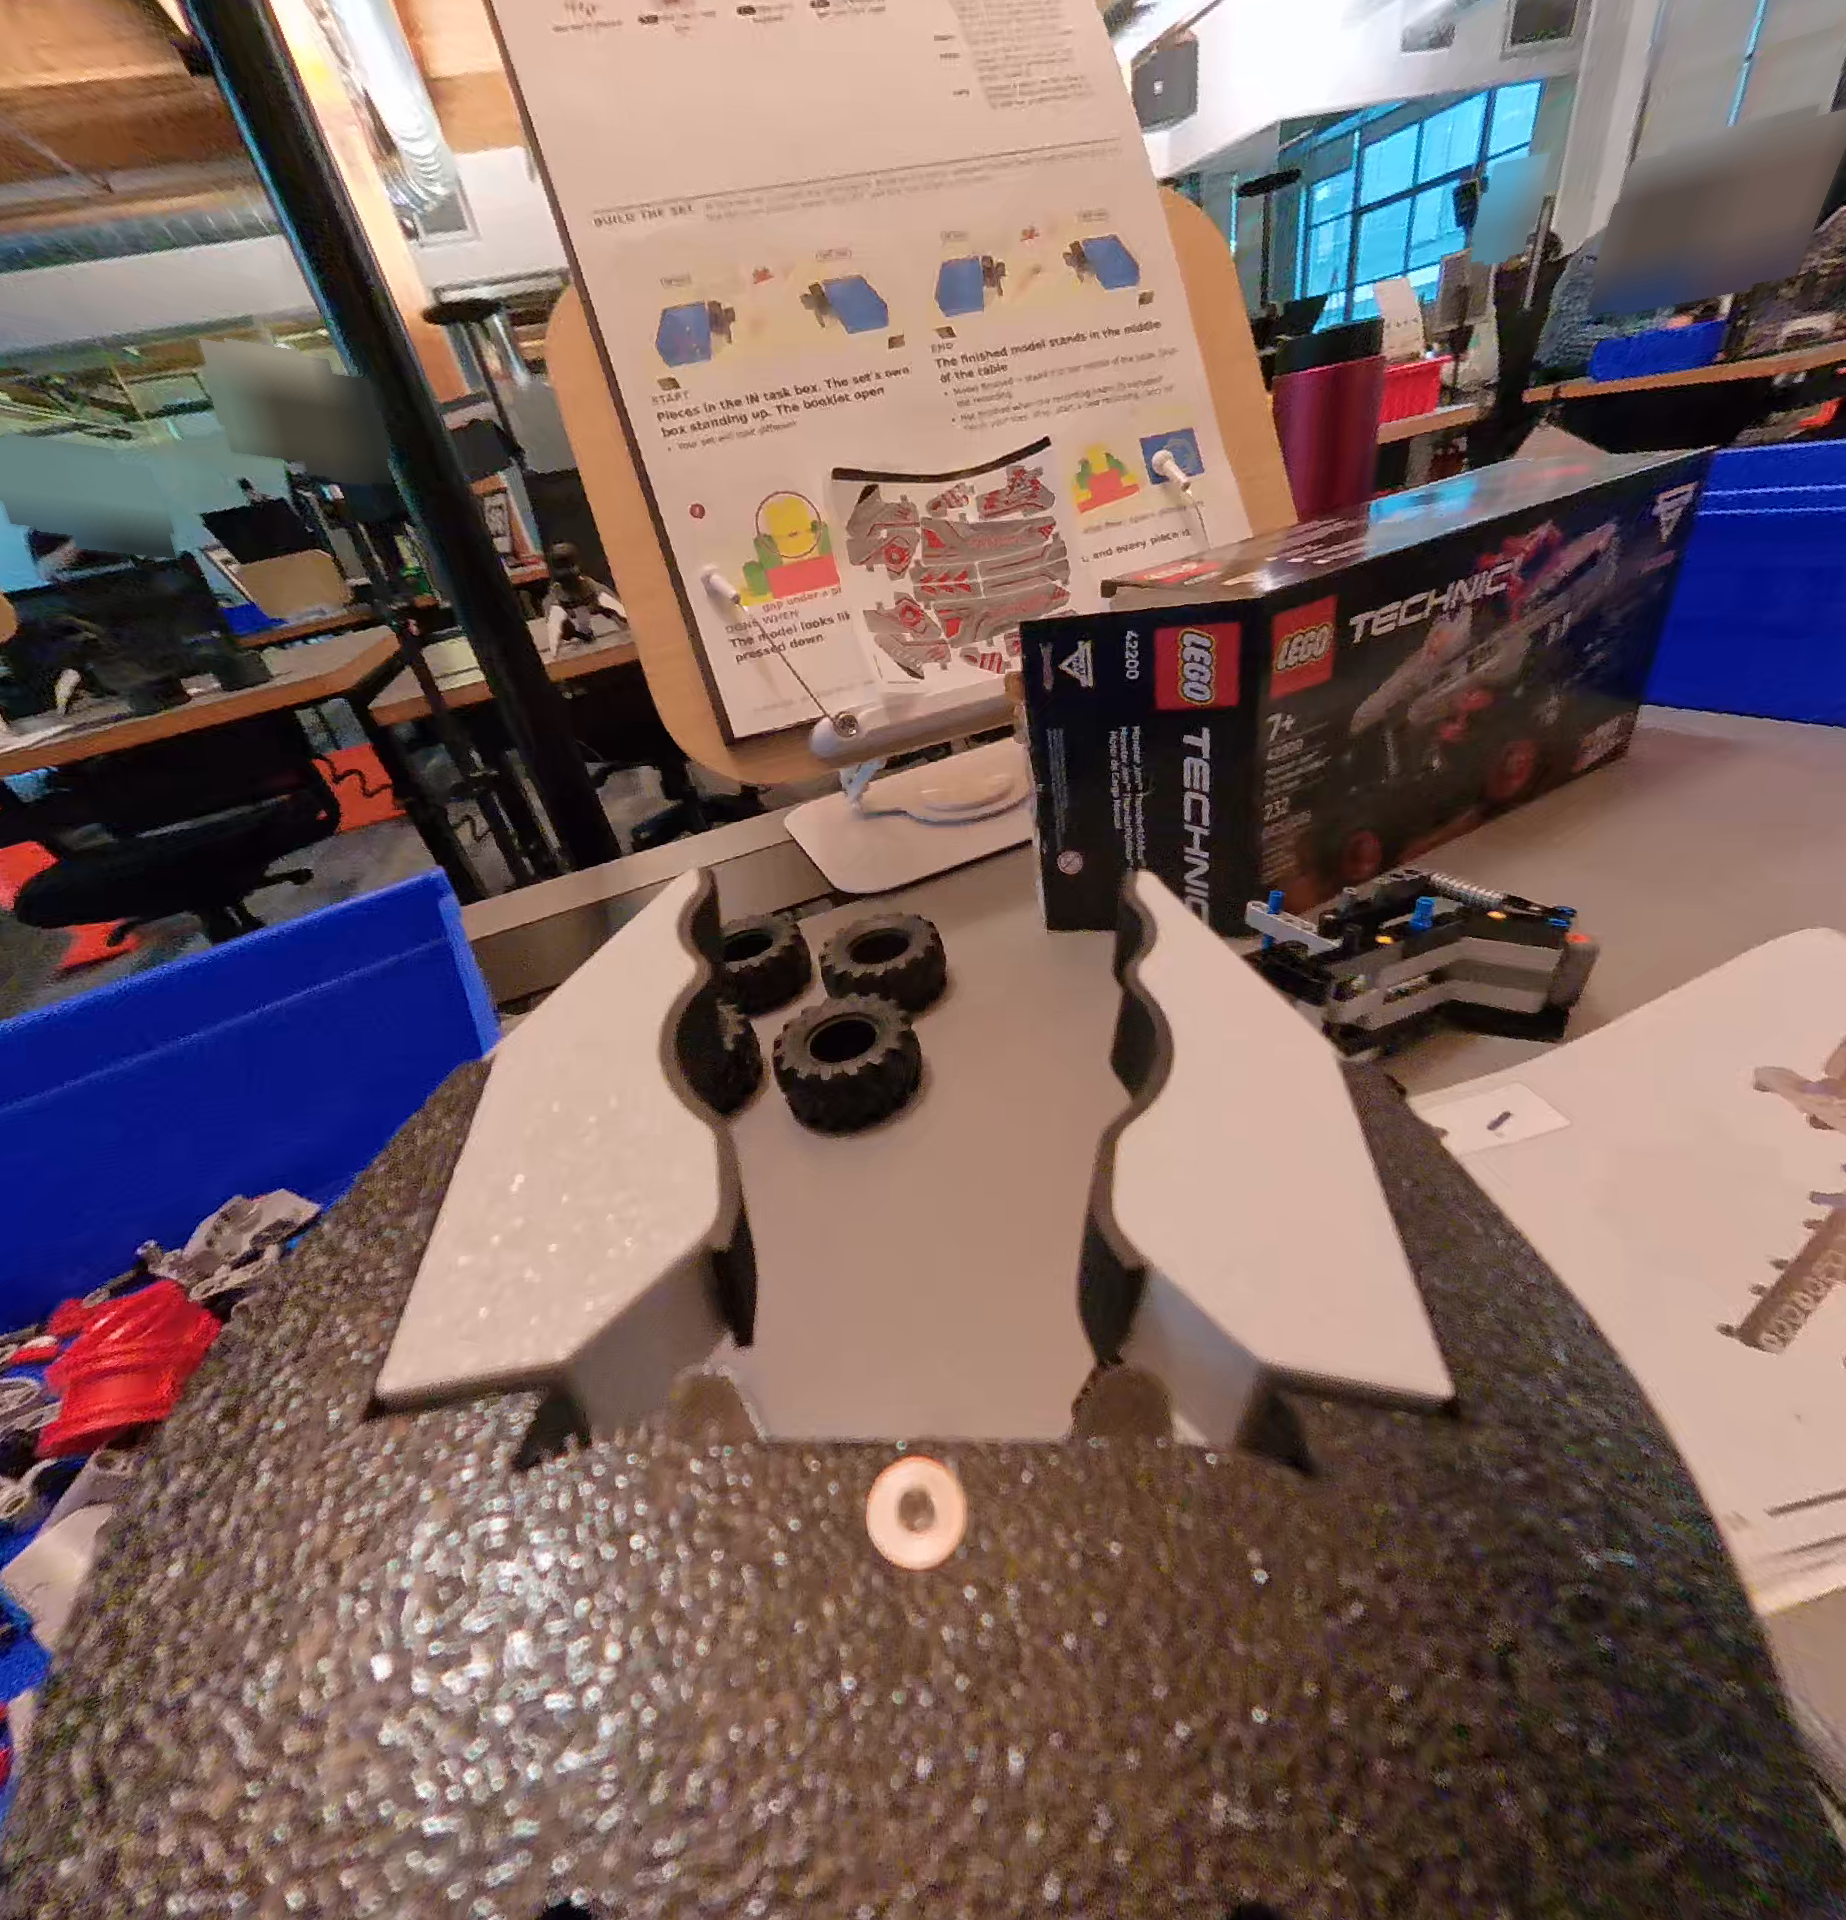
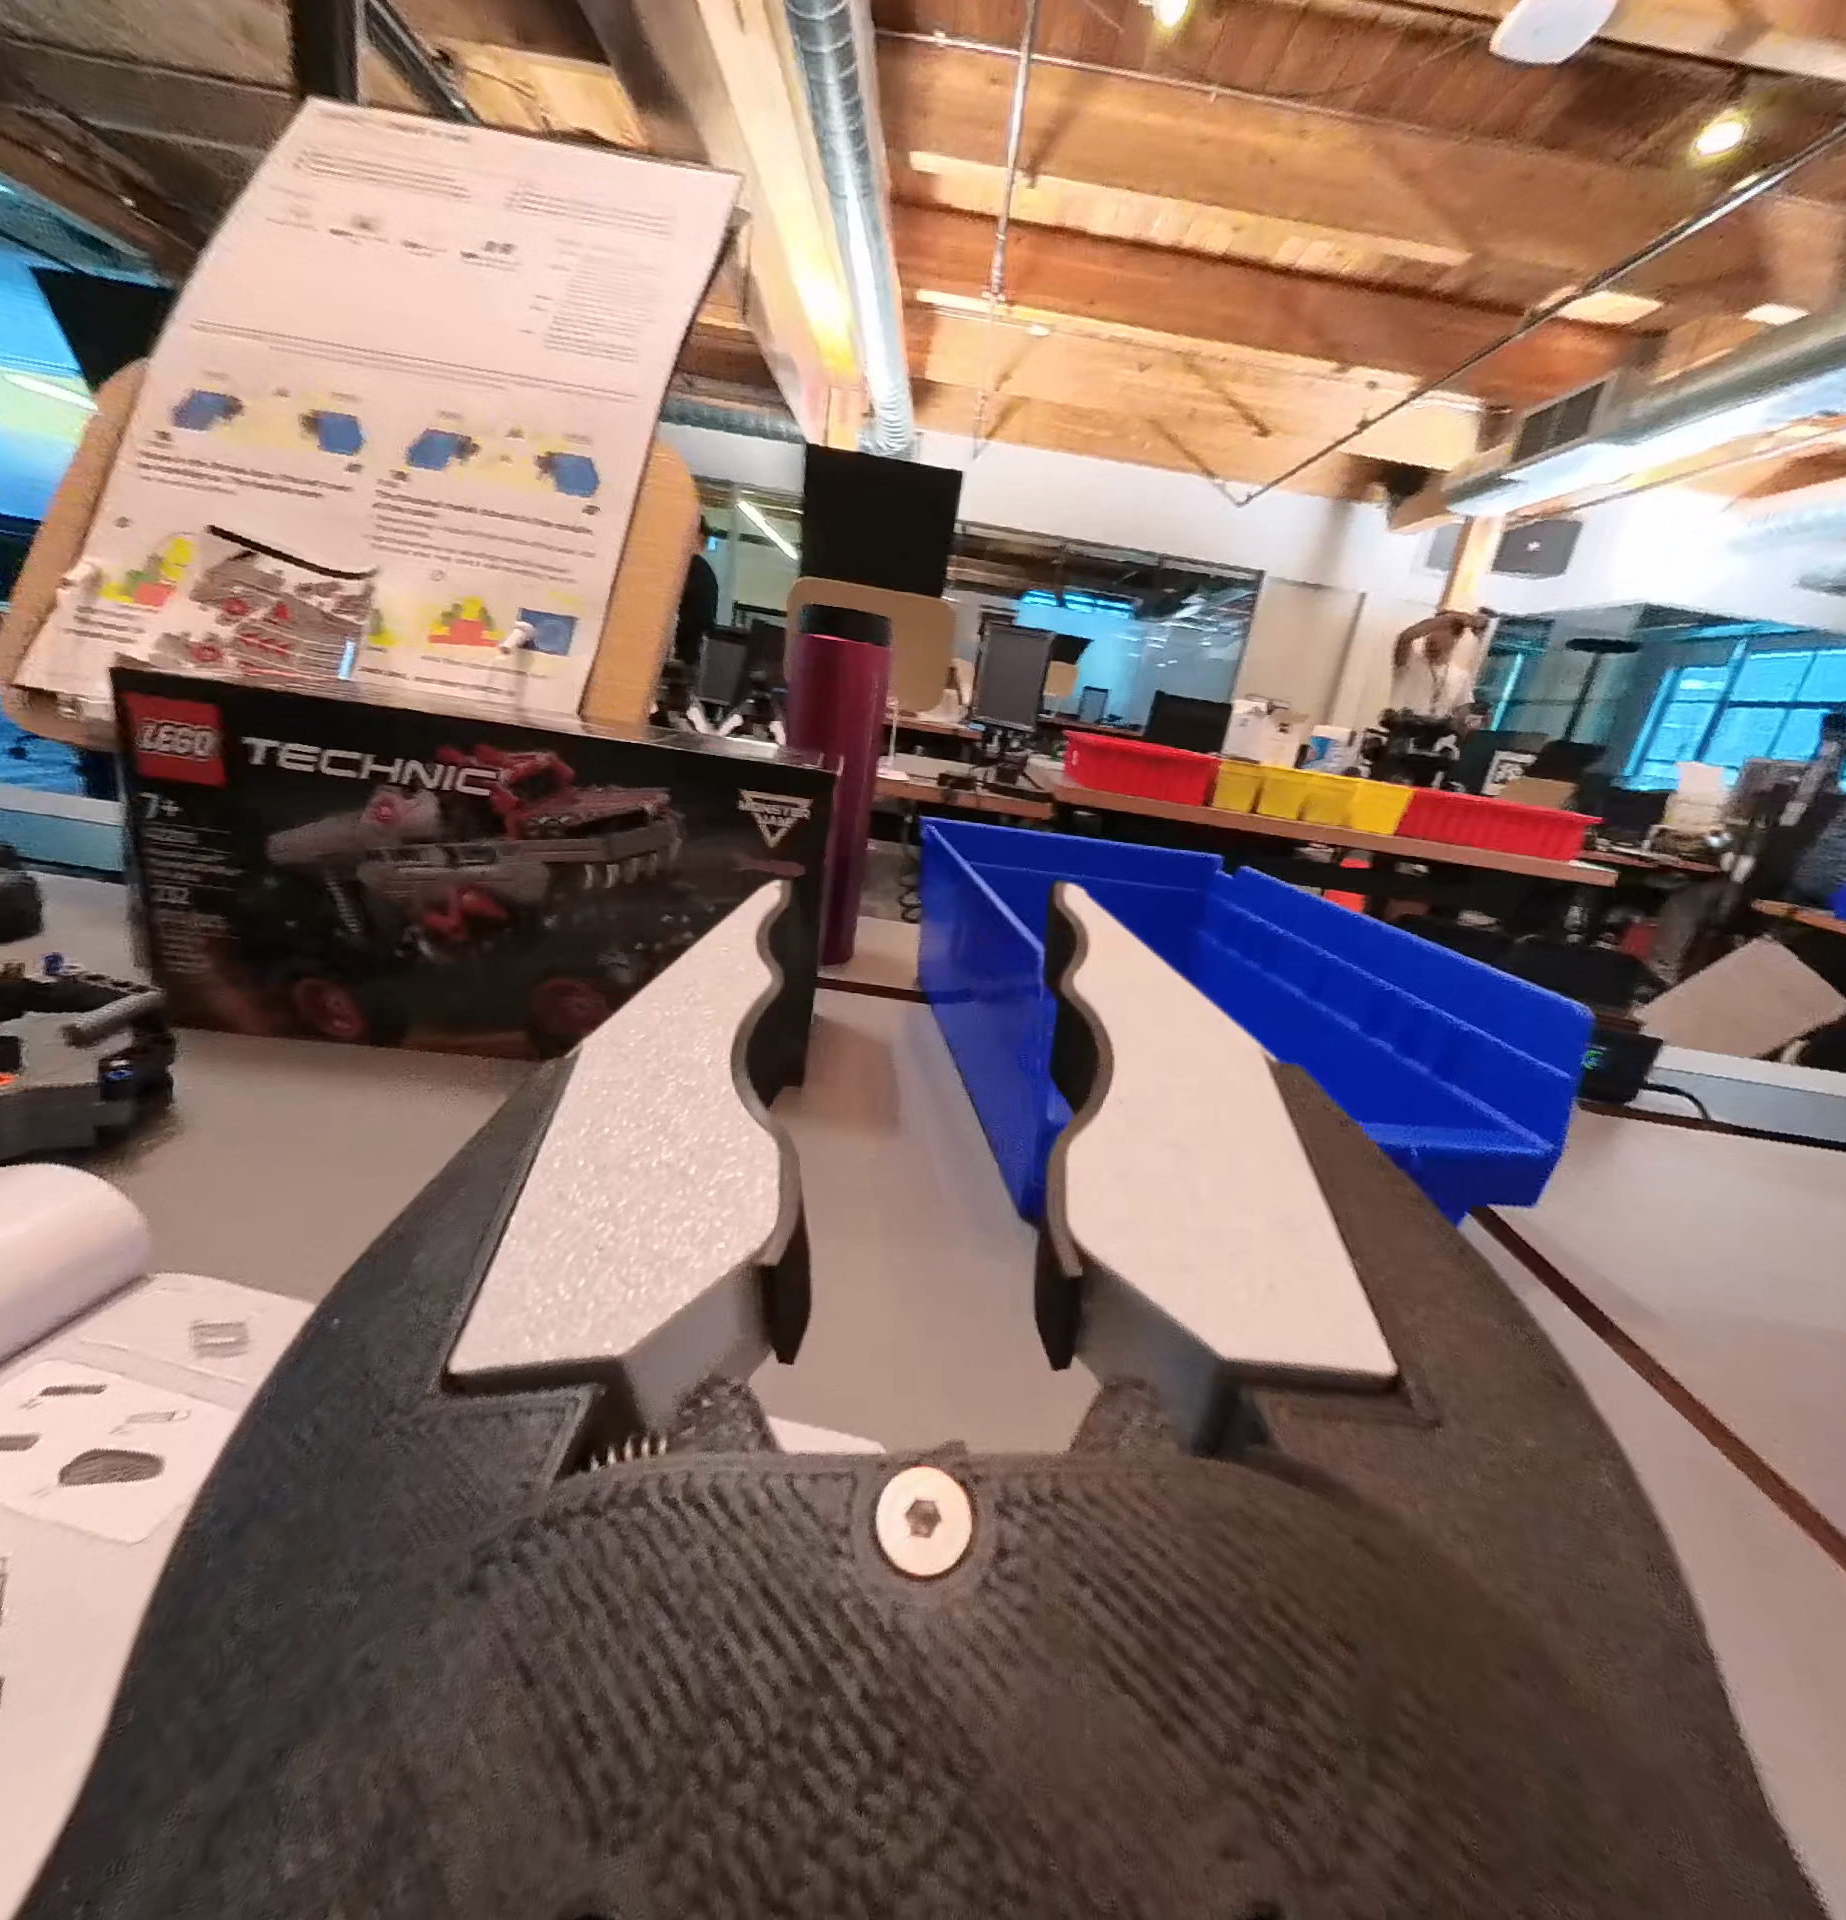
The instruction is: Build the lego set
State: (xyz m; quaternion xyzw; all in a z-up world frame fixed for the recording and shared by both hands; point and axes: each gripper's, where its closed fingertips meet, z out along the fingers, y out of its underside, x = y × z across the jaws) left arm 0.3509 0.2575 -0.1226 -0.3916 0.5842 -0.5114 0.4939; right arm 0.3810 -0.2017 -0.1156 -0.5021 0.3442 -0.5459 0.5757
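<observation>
The left gripper (image 1: 914, 997) hovers low over the grey table (image 1: 1729, 831), its jaws spread wide and holding nothing. Black tires (image 1: 846, 1060) lie loose on the table at the fingertips, three in plain view between the jaws and a fourth partly hidden behind the left finger (image 1: 576, 1174). At two o'clock from that gripper sits the half-built model (image 1: 1418, 961), a grey and black chassis with blue pins, just in front of the set box (image 1: 1345, 707), which stands on the table. The open booklet (image 1: 1677, 1247) lies at three o'clock, and a blue bin (image 1: 171, 1101) of loose red, grey and blue pieces (image 1: 119, 1361) sits at nine o'clock. An instruction sheet (image 1: 877, 364) stands on a holder at twelve o'clock behind the tires. The right gripper (image 2: 924, 940) is tilted upward, jaws parted and empty, pointing between the box (image 2: 462, 862) at eleven o'clock and a second blue bin (image 2: 1314, 997) at one o'clock. The model (image 2: 57, 1060) shows at the left edge of the right wrist view, at nine o'clock, with the booklet (image 2: 77, 1434) below it.
</observation>
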